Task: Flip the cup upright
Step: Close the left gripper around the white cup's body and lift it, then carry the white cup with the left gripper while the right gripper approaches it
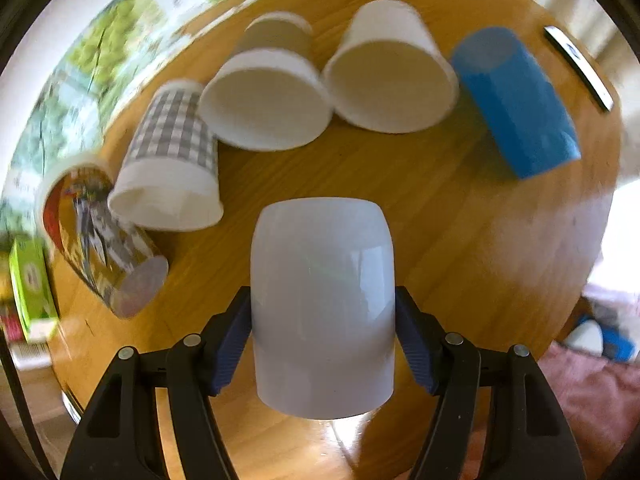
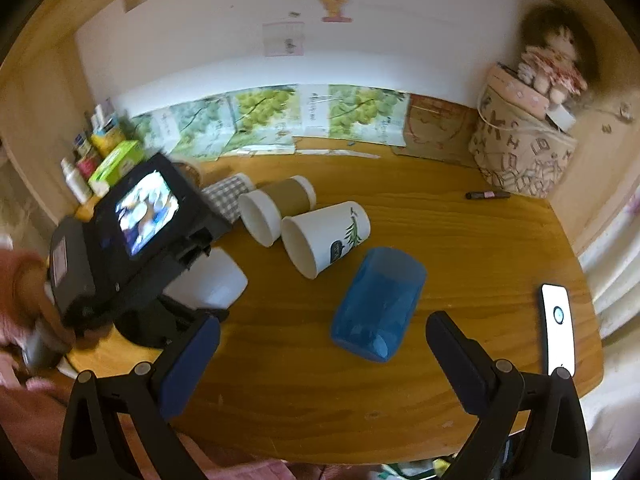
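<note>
While the left gripper (image 1: 323, 336) clamps the glossy white ceramic cup (image 1: 322, 308), its blue pads (image 1: 230, 340) press flat on opposite sides of the cup's lower wall. Left wrist view: cup's long axis runs straight ahead along the fingers, one flat end toward the camera, the rounded far end out over the round wooden table (image 1: 380, 184). Which end is the mouth, cannot tell. Beyond lie tipped cups: grey checked paper cup (image 1: 172, 160), two white paper cups (image 1: 266, 100), blue plastic tumbler (image 1: 516, 100), printed cup (image 1: 100, 240).

Right wrist view: right gripper (image 2: 322, 360) hangs empty with jaws spread wide above the table edge, the blue tumbler just ahead between them. The white cup (image 2: 216, 280) shows far left, half hidden under the left hand's device. Left is on it; right well apart. Judgement: the turn is the left wrist's job, rotating that axis to vertical.
</note>
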The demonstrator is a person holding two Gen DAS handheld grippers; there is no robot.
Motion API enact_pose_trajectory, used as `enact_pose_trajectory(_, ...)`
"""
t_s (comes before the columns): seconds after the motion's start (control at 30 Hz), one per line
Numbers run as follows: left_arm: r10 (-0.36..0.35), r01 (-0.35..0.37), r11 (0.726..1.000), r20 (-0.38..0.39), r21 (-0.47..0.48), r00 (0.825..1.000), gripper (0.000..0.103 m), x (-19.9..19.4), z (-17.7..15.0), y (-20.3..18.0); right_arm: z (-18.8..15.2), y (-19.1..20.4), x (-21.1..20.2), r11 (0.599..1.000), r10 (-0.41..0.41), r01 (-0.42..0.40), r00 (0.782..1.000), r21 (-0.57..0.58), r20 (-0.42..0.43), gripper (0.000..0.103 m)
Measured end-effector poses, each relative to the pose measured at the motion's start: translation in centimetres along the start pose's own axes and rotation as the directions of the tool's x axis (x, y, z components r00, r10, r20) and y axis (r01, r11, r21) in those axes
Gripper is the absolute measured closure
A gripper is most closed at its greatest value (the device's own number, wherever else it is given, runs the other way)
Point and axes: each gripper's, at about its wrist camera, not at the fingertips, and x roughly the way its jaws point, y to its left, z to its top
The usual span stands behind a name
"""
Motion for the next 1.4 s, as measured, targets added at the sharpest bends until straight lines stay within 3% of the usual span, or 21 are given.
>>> enact_pose_trajectory(0.13, -0.04, 0.027, 0.983, 0.068, 0.182, 0.997, 0.031, -1.9, -0.6, -1.6, -1.5, -0.1, -0.3, 0.997, 0.05, -0.05, 0.999, -0.066, 0.003, 0.0)
enact_pose_trajectory(0.23, -0.084, 0.038, 0.943, 0.125, 0.331, 0.989, 0.031, -3.1, -1.7, -3.2, -2.5, -0.5, -0.5, 0.992, 0.075, -0.075, 0.997, -0.097, 0.002, 0.0)
enact_pose_trajectory(0.37, -0.144, 0.056, 0.862, 0.138, 0.503, 0.98, 0.031, -4.1, -2.3, -5.0, -4.2, -0.8, -0.8, 0.985, 0.084, -0.083, 0.996, -0.151, 0.003, 0.0)
enact_pose_trajectory(0.57, -0.148, 0.007, 0.685, 0.13, 0.729, 0.98, 0.031, -3.2, -1.8, -6.6, -6.0, -1.3, -1.2, 0.981, 0.11, -0.107, 0.994, -0.16, 0.007, 0.0)
enact_pose_trajectory(0.7, -0.133, -0.006, 0.536, 0.091, 0.844, 0.987, 0.031, -2.7, -2.6, -8.0, -7.0, -1.4, -1.3, 0.982, 0.119, -0.116, 0.993, -0.152, 0.014, 0.0)
enact_pose_trajectory(0.77, -0.125, -0.004, 0.475, 0.072, 0.88, 0.99, 0.031, -2.5, -3.1, -8.6, -7.5, -1.4, -1.3, 0.981, 0.118, -0.115, 0.993, -0.156, 0.01, 0.0)
enact_pose_trajectory(0.9, -0.114, 0.012, 0.38, 0.034, 0.925, 0.993, 0.031, -1.8, -3.5, -9.5, -8.2, -1.1, -1.3, 0.978, 0.118, -0.115, 0.993, -0.175, 0.004, 0.0)
enact_pose_trajectory(1.0, -0.112, 0.026, 0.359, 0.016, 0.933, 0.994, 0.031, -1.3, -3.4, -9.6, -8.5, -0.9, -1.2, 0.976, 0.12, -0.118, 0.993, -0.183, -0.003, 0.0)
enact_pose_trajectory(1.2, -0.144, 0.039, 0.362, 0.015, 0.931, 0.989, 0.031, -1.7, -3.1, -9.2, -8.8, -0.4, -1.3, 0.971, 0.124, -0.124, 0.992, -0.203, -0.014, 0.0)
enact_pose_trajectory(1.33, -0.189, 0.031, 0.381, 0.045, 0.924, 0.981, 0.027, -3.3, -3.0, -9.1, -8.8, 0.2, -1.3, 0.964, 0.128, -0.13, 0.991, -0.231, -0.024, 0.0)
enact_pose_trajectory(1.4, -0.164, -0.017, 0.415, 0.093, 0.91, 0.982, 0.026, -4.1, -2.7, -9.2, -8.7, 0.4, -1.2, 0.96, 0.136, -0.141, 0.99, -0.243, -0.038, 0.0)
